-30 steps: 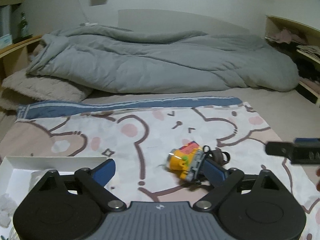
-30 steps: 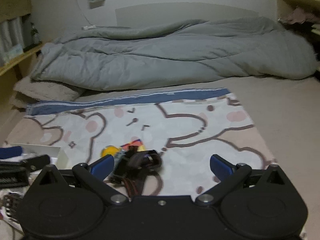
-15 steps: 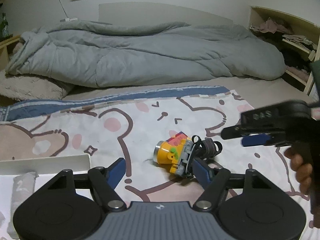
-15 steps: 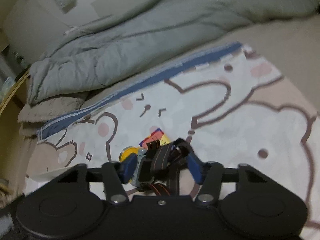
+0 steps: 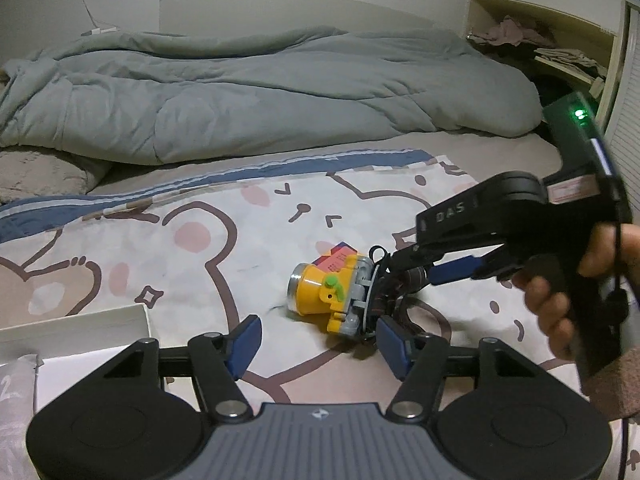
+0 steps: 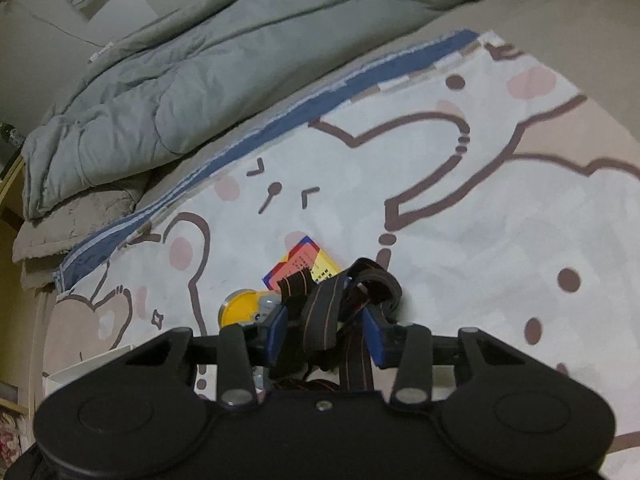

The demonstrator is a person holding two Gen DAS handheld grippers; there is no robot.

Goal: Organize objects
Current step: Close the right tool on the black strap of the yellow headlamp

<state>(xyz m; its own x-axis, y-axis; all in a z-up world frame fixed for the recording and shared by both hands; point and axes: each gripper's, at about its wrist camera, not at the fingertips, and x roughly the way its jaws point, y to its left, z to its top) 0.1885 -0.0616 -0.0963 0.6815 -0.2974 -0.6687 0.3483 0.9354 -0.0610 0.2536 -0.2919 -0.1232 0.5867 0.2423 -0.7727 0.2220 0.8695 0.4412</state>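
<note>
A: Where's the headlamp?

B: Yellow headlamp (image 5: 326, 294) lies on its side on the bear-print sheet (image 5: 208, 264), mid-bed. Its dark strap (image 6: 320, 320) is bunched up on the side toward the right gripper.

A: Right gripper (image 6: 326, 332)?

B: Jaws have just been closing. In the right wrist view the blue pads sit against either side of the strap bundle, pinching it. From the left wrist view the same gripper comes in from the right, held in a hand (image 5: 560, 300), tips buried in the strap behind the lamp body.

A: And the left gripper (image 5: 320, 340)?

B: Jaws also closing, but half spread, with nothing pressed between them. The lamp lies just beyond the right-hand pad; whether that pad touches the lamp's back end I cannot tell.

A: Anything around?

B: A colourful card (image 6: 306, 262) lies flat under or just behind the lamp. White box (image 5: 80, 328) at lower left, with a pale wrapped item (image 5: 16, 392) inside. Rumpled grey duvet (image 5: 240, 92) across the far half of the bed. Shelf (image 5: 560, 48) with clothes at top right.

A: In the way?

B: The strap tangle hides the lamp's rear from the right wrist view.
</note>
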